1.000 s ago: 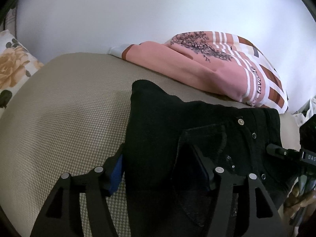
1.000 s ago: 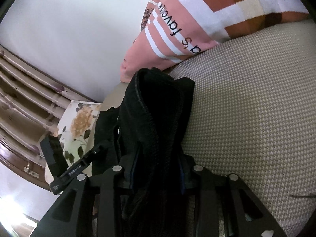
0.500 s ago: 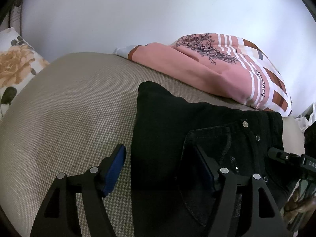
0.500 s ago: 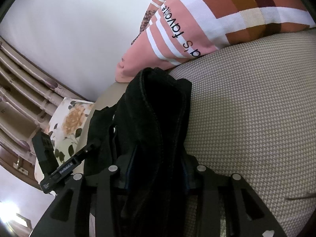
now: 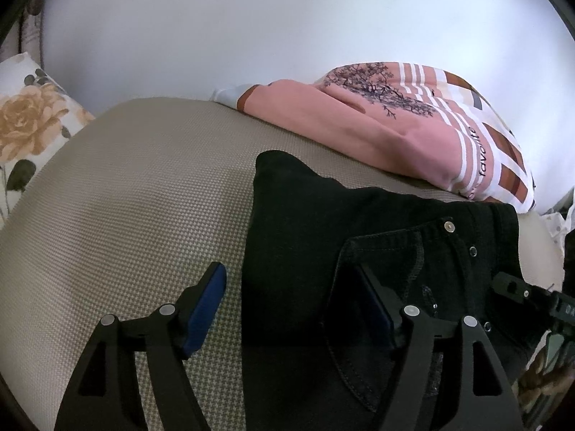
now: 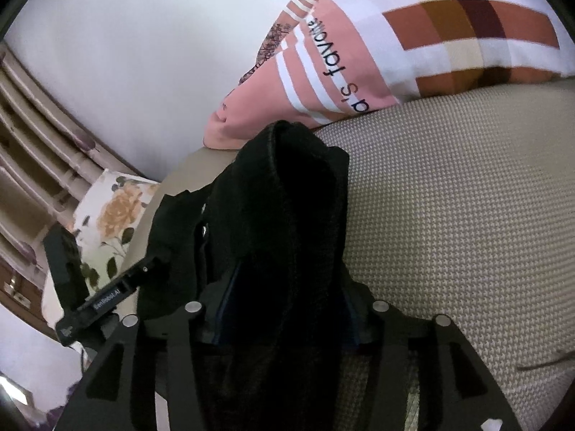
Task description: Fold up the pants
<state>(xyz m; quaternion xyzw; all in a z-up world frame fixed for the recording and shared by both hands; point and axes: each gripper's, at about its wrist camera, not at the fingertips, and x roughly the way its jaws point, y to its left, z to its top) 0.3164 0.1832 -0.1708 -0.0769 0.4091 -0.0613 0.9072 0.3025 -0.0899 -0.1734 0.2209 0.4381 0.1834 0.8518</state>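
Left gripper (image 5: pixel 293 301), jaws opening, straddles the edge of the black pants (image 5: pixel 359 251) without pinching. Right gripper (image 6: pixel 284 305), jaws opening, flanks a raised fold of pants (image 6: pixel 287 215); contact unclear. Pants lie on the beige cushion (image 5: pixel 125 197) near a pink pillow (image 5: pixel 395 136).

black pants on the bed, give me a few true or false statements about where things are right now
1. The black pants lie on a beige woven bed cover. True.
2. A blue pillow sits behind the pants. False: the pillow is pink with white stripes and printed text.
3. The left gripper has its fingers clamped on the pants. False: its jaws are opening, and the left finger stands clear over the bed cover.
4. A floral pillow shows at the left edge of the left wrist view. True.
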